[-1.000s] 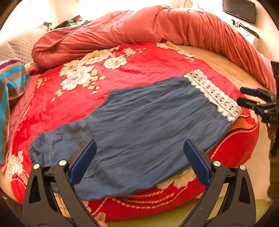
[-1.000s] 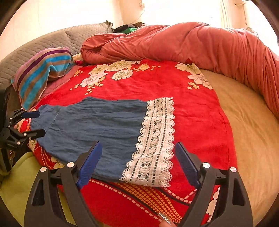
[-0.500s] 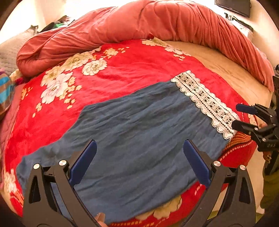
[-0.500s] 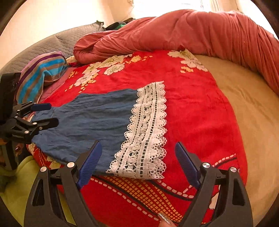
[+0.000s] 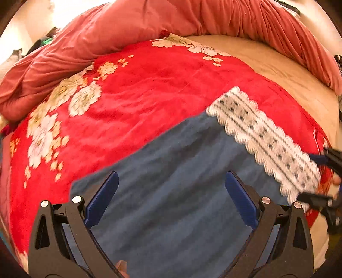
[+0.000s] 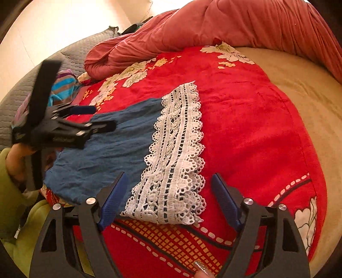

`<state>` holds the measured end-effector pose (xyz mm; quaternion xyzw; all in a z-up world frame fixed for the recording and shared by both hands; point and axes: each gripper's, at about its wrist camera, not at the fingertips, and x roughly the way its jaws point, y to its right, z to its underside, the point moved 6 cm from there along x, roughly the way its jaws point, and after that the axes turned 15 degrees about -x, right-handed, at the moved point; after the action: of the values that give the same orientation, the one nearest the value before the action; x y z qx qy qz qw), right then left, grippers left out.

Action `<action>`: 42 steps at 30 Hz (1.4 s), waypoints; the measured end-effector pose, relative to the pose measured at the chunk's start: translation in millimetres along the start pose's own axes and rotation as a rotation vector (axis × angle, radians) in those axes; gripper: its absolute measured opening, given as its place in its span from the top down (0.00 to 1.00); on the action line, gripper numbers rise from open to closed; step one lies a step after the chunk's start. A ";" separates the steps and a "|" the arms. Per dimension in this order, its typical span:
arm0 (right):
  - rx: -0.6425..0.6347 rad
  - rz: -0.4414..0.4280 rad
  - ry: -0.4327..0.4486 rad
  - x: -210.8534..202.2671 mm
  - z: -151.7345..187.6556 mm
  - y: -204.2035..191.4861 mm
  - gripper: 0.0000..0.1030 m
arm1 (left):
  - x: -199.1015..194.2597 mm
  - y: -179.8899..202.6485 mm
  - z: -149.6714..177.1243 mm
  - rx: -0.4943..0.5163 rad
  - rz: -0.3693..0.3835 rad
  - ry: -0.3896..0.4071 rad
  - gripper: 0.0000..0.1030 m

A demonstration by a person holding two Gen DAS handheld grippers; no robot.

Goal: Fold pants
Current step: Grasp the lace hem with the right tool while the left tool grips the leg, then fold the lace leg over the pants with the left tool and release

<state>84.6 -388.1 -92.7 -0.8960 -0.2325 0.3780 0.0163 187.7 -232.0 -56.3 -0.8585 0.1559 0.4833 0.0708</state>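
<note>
The bed fills both views, its tan sheet bare on my right side. A long rolled pink quilt curves along the far edge. Over the middle lies a red blanket printed with pale flowers, and a grey quilted pillow with a striped cloth sits at the head, to my left.

The pants lie flat on the red blanket near the edge closest to me: blue fabric, lightly creased, ending in a broad white lace hem that points to my right.

My left claw hangs over the blue fabric, its jaws spread wide with nothing between them; I cannot tell whether the tips touch the cloth. In the right wrist view the same claw reaches in over the far end of the pants.

My right claw is likewise wide open and empty, straddling the near end of the lace hem.
</note>
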 end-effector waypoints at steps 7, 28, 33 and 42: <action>0.054 -0.044 0.007 4.7 -1.0 5.6 0.49 | 36.1 25.4 -29.7 0.045 0.058 -0.055 0.17; 0.001 -0.122 0.011 31.8 -17.1 -13.4 0.75 | 64.9 50.1 -29.2 0.024 0.272 -0.145 0.87; -0.040 -0.130 0.026 28.3 -28.1 -25.9 0.78 | 58.2 37.3 -30.0 -0.051 0.332 -0.136 0.94; -0.168 -0.151 0.055 24.6 -57.0 -67.0 0.79 | 23.8 0.9 -31.7 -0.167 0.394 -0.066 0.95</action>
<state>111.5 -309.4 -54.8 -0.8842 -0.3295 0.3302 -0.0240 224.6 -246.2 -59.9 -0.7981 0.2778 0.5268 -0.0915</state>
